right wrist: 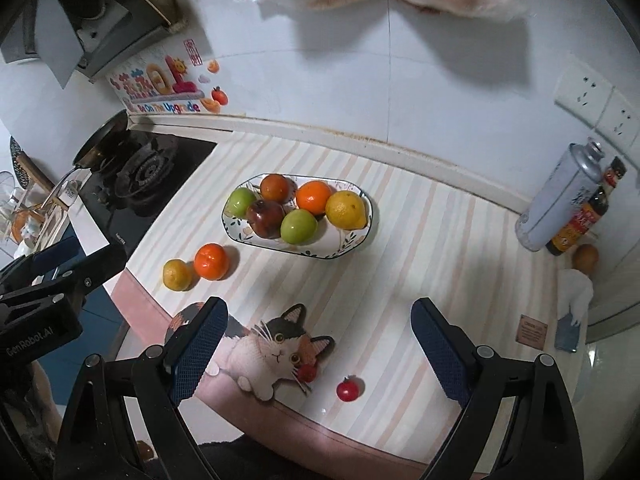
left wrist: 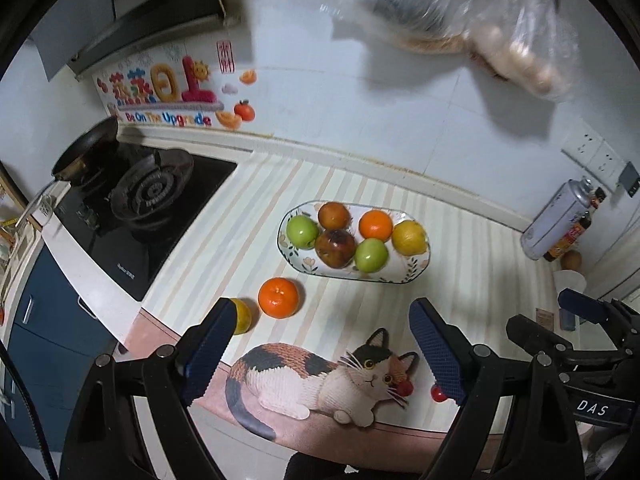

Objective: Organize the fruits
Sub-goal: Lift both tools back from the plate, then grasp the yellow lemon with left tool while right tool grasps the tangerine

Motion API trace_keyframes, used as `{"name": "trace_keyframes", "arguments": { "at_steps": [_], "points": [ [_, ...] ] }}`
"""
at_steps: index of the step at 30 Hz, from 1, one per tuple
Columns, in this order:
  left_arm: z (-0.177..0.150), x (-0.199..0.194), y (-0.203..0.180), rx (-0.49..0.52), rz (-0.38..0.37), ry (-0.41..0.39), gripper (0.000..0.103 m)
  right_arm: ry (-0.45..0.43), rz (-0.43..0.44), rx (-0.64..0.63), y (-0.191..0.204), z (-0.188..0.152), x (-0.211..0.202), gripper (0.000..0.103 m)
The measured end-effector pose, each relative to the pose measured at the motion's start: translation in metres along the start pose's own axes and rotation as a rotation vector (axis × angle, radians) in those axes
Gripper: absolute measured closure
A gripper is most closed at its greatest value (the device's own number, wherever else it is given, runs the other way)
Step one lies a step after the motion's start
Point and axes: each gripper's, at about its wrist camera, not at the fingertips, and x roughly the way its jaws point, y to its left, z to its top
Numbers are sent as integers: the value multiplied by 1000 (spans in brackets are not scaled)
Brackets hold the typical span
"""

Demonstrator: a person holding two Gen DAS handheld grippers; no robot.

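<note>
An oval plate point(right wrist: 362, 236) is seen on the striped bench point(right wrist: 440, 240), and its long axis runs from left to right, almost parallel to the back wall. Six fruits are carried in it: two green apples, a dark red apple point(right wrist: 265, 218), a brownish fruit, an orange point(right wrist: 314, 197) and a lemon point(right wrist: 346, 209) at the right end. The lemon's pointed tip is turned to the right in the right wrist view.

Outside the plate, at its left front, a loose orange point(right wrist: 211, 261) and a small yellow citrus point(right wrist: 177, 275) are placed side by side, touching or nearly so. Two small red fruits point(right wrist: 349, 389) lie near the front edge of the bench, by the printed cat.

The left gripper point(left wrist: 322, 346) and the right gripper point(right wrist: 316, 346) are both held above the front edge, with jaws spread wide and nothing between them.

In the left wrist view the yellow citrus is half hidden behind a finger and one red fruit is mostly covered; in the right wrist view both are shown fully.
</note>
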Motion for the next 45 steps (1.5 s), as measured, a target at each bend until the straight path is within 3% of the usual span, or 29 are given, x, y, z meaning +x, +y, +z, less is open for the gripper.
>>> {"name": "trace_keyframes", "arguments": {
  "at_steps": [15, 31, 34, 37, 40, 45],
  "points": [
    [-6, -47, -9, 0, -42, -61, 15, -65, 32, 4, -2, -11, -62, 8],
    [-7, -39, 3, -36, -53, -34, 15, -42, 51, 27, -5, -5, -53, 8],
    [-5, -26, 12, -62, -45, -12, 0, -20, 84, 45, -5, -1, -37, 8],
    [-2, -10, 29, -97, 19, -8, 0, 21, 134, 65, -5, 7, -9, 8],
    [0, 14, 55, -140, 135, -1, 0, 64, 183, 81, -1, 15, 25, 8],
    [-10, 60, 99, -201, 304, 54, 0, 185, 308, 129, 23, 33, 114, 8]
  ]
}}
